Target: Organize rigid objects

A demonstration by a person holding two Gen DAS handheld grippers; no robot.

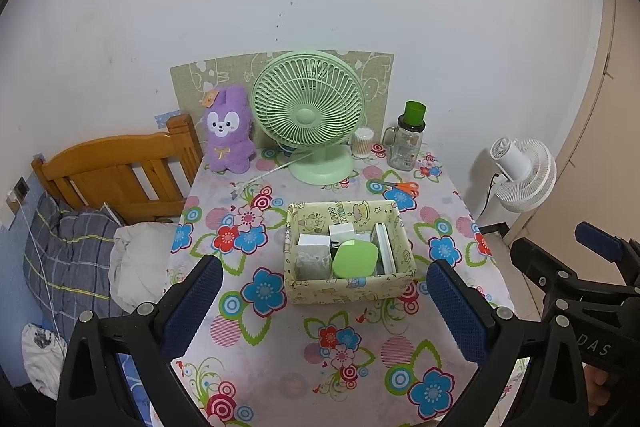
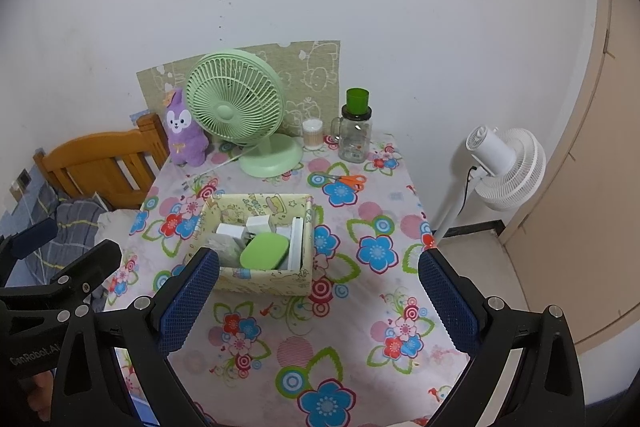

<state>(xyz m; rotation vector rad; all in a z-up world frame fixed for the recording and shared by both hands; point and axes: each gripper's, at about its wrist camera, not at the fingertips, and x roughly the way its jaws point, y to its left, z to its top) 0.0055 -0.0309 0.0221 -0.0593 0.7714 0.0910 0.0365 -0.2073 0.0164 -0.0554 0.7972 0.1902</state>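
Note:
A pale yellow cartoon-print box (image 1: 352,289) (image 2: 264,281) stands mid-table on the floral cloth. Inside lie a green rounded case (image 1: 355,259) (image 2: 264,251), white boxes (image 1: 342,230) (image 2: 260,225), a grey pouch (image 1: 314,261) and a white flat item on edge (image 1: 385,247) (image 2: 297,241). My left gripper (image 1: 324,301) is open and empty, above the table's near part, in front of the box. My right gripper (image 2: 318,297) is open and empty, to the right of the left one; its left finger (image 2: 188,301) overlaps the box's near left corner in view.
At the table's back stand a purple plush rabbit (image 1: 230,131), a green desk fan (image 1: 308,115), a cotton-swab jar (image 1: 363,143) and a glass jar with green cup (image 1: 408,139). Orange scissors (image 1: 402,187) lie behind the box. A wooden bed (image 1: 112,175) is left, a white floor fan (image 1: 524,171) right.

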